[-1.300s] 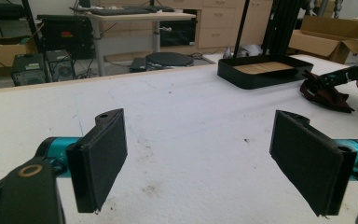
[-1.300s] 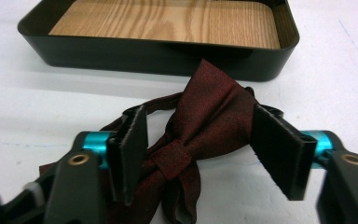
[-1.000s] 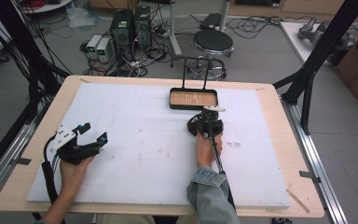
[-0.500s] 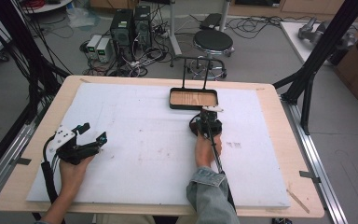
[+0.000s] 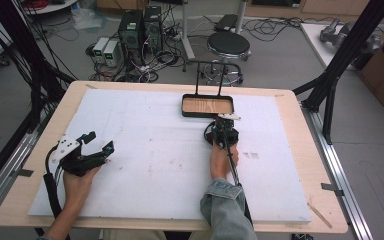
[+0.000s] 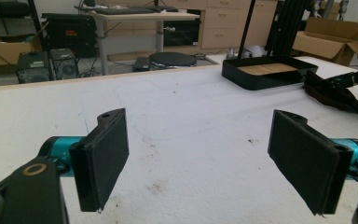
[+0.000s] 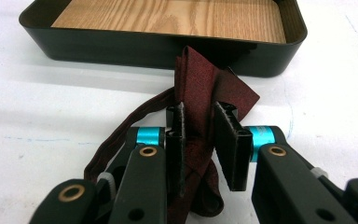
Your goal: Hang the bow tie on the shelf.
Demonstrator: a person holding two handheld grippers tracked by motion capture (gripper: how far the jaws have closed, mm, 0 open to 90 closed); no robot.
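The right hand-held gripper [image 7: 200,140] pinches a dark red cloth [image 7: 205,88] between its black jaws, which are close together around the folded fabric; a strap of the same cloth trails to the side on the white mat. It sits just in front of a black tray [image 5: 207,113] with a wood-grain bottom, near the counter's [image 5: 300,130] far edge. The left hand-held gripper [image 5: 96,141] rests toward the counter's left edge, jaws spread wide and holding nothing.
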